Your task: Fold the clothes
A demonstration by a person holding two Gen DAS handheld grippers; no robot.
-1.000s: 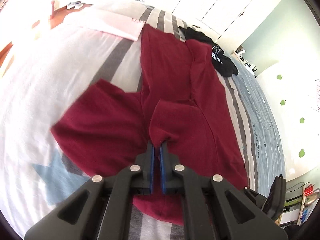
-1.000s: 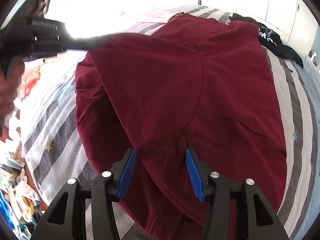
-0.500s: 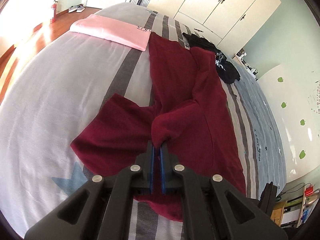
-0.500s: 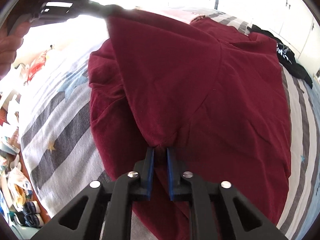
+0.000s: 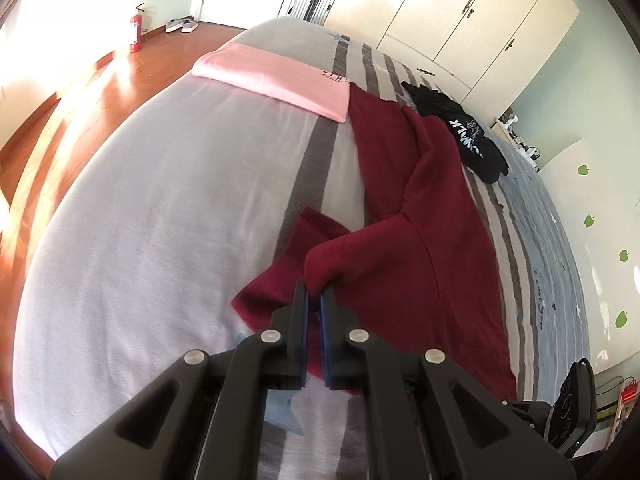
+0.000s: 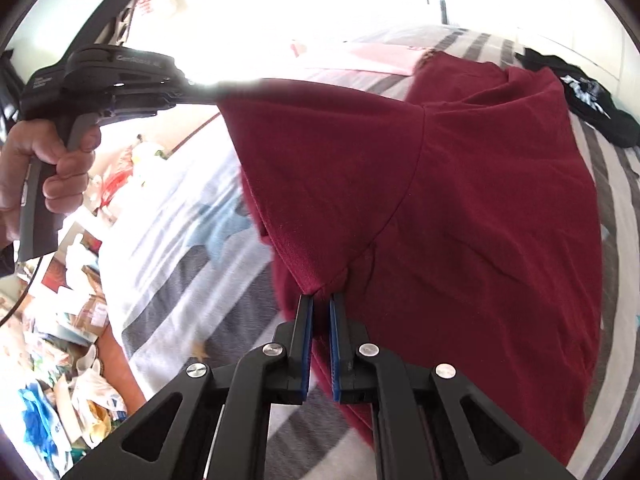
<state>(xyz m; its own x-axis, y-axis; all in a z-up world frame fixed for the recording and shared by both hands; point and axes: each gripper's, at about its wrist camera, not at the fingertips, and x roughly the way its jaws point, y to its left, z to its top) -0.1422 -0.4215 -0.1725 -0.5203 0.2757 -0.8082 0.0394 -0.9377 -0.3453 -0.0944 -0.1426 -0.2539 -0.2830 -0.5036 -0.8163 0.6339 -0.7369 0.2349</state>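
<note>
A dark red T-shirt (image 5: 436,208) lies lengthwise on the striped bed (image 5: 160,220). My left gripper (image 5: 315,292) is shut on a bunched fold of the shirt at its sleeve side and holds it above the bed. My right gripper (image 6: 321,300) is shut on another edge of the same red shirt (image 6: 460,200). The lifted cloth stretches taut between the two grippers. The left gripper also shows in the right wrist view (image 6: 200,88) at the upper left, held by a hand. The sleeve hangs below the lifted fold.
A folded pink garment (image 5: 276,78) lies at the far end of the bed. A black garment (image 5: 460,136) lies beside the red shirt on the right. White wardrobes (image 5: 480,20) stand beyond. Clutter of bags and papers (image 6: 68,340) covers the floor at the bed's left.
The right gripper shut on the shirt's edge. Both grippers have lifted the sleeve side higher and carried it over toward the shirt's body.
</note>
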